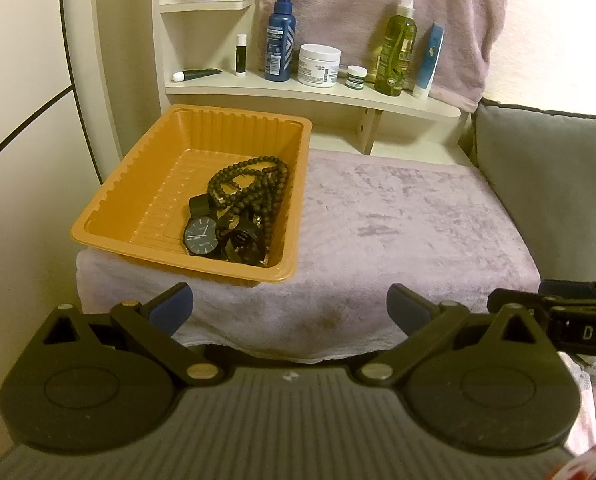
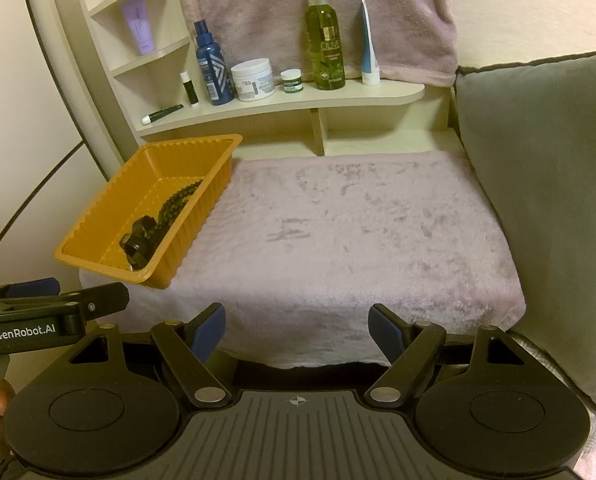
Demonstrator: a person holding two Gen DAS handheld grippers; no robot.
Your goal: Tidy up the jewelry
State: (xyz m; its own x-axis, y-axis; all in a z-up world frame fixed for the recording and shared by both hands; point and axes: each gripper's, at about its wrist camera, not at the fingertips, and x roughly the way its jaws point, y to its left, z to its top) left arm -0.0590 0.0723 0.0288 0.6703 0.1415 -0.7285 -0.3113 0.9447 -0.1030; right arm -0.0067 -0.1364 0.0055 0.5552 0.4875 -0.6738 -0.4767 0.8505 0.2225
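Note:
An orange plastic tray [image 1: 138, 184] stands on the left of a towel-covered surface [image 1: 397, 220]. It holds a dark bead necklace [image 1: 254, 184], a black watch with a dark blue face [image 1: 200, 235] and other black pieces [image 1: 242, 240]. The tray [image 2: 98, 240] with the beads [image 2: 178, 200] also shows in the right wrist view. My left gripper [image 1: 290, 304] is open and empty, held back from the towel's front edge. My right gripper [image 2: 296, 326] is open and empty at the towel's front edge, to the right of the tray.
A shelf [image 1: 317, 96] behind the towel carries a blue spray bottle [image 1: 280, 36], a white jar [image 1: 318, 65], a green bottle [image 1: 395, 52] and tubes. A grey cushion [image 2: 537, 200] rises on the right. A wall [image 1: 26, 180] stands at the left.

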